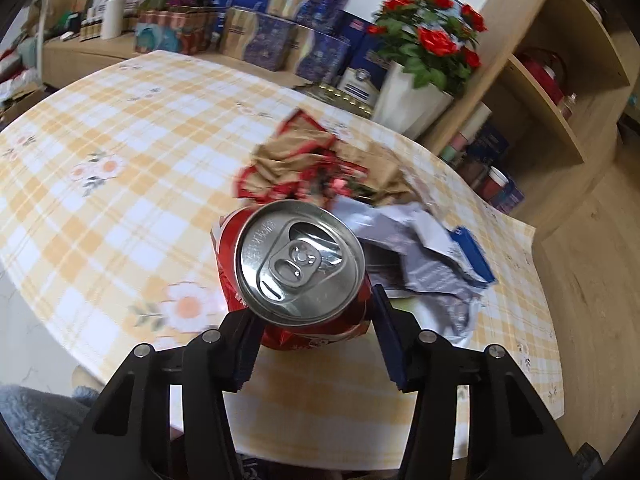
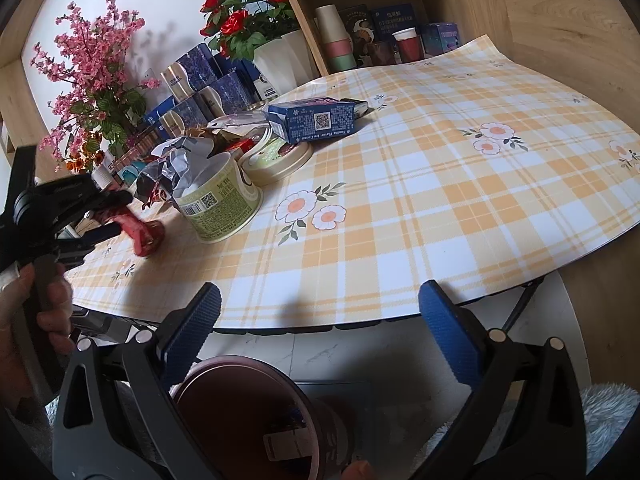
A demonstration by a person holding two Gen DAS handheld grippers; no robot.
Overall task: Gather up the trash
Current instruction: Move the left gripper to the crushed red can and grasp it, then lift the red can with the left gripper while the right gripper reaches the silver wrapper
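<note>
Presently the left tool [image 1: 316,316] grips a dented red can [image 1: 298,264], both pads pressed to its sides, just above the checked tabletop [image 1: 120,184] near crumpled wrappers [image 1: 320,168]. The right tool [image 2: 320,320] stands wide, holding nothing, over the tabletop edge above a dark red bin [image 2: 240,412].

Left gripper [image 1: 316,312]: angled downward, pads pressed on both sides of the red can [image 1: 296,264].
Right gripper [image 2: 320,320]: jaws wide apart, empty, near that can.
</note>
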